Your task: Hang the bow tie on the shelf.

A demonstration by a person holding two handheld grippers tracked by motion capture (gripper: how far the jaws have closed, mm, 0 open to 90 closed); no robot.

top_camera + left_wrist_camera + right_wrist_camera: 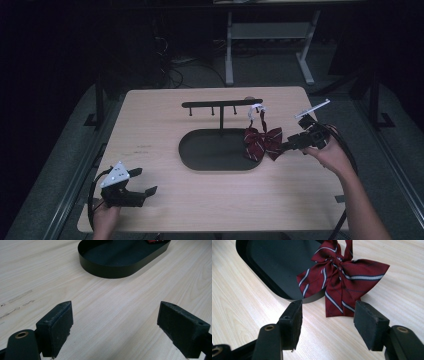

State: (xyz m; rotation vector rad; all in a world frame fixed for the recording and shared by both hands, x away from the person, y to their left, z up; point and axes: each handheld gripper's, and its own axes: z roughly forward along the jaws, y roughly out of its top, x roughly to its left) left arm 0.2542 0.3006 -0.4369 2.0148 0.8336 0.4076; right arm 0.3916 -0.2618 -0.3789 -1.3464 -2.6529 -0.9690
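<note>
**Inspector:** Over the table (150,125), from the high view: the bow tie (263,141) hangs by its strap from the right end of the black hanger stand (221,105), its lower lobes draped over the right rim of the oval tray (187,150). The right gripper (289,146) sits just beside it, jaws apart, nothing held. The left gripper (142,182) rests well apart, near the table's front left corner.

**Clerk:** Left gripper view?

**Inspector:** Jaws wide, bare wood between them; tray wall (112,270) ahead.

**Clerk:** Right gripper view?

**Inspector:** Jaws spread, the tie's striped tail (337,305) just beyond the pads, not pinched. This view shows the fabric's folds and knot (336,262); the overhead alone shows the strap on the stand.

**Clerk:** Handling?

**Inspector:** I judge it light, soft and limp, and liable to swing. Best taken at the knot; a lobe would only crumple.
</note>
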